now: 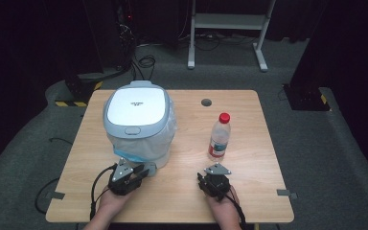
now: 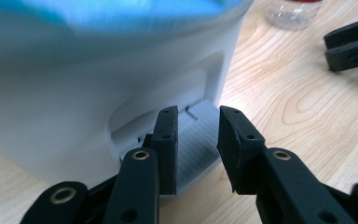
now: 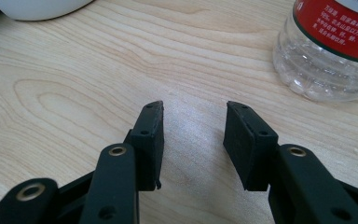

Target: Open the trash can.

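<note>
You've got both grippers low at the near edge of the wooden table [image 1: 182, 191], one in each hand. Your left gripper [image 1: 136, 173] sits right at the foot of the bin [image 1: 136, 122], a white and grey-blue one with its lid [image 1: 136, 106] shut and a clear bag showing blue at the rim under the lid. In the left gripper view your jaws stand apart with a gap between them, holding nothing, and the grey ribbed pedal [image 2: 200, 140] at the bin's base lies just beyond and between them. I cannot tell whether the pads touch that pedal. Far right in that same view, the black jaws of your other gripper [image 2: 352, 44] show across the wood.

Your right gripper [image 1: 203, 179] rests on open tabletop, well apart from the left one. Its jaws are spread too, nothing between them but bare wood grain in the right gripper view. The water bottle [image 1: 219, 136] stands upright just ahead of it and a little to the right, red cap [image 1: 224, 117] on, red label around the body. In the right gripper view the bottle's clear ribbed base [image 3: 326, 70] sits at the upper right, apart from the jaws. The bin's white base [image 3: 42, 7] peeks in at the top left there.

A dark round grommet hole [image 1: 206, 102] sits in the table near the far edge, between bin and bottle. Cables trail back from both grippers past your hands.
</note>
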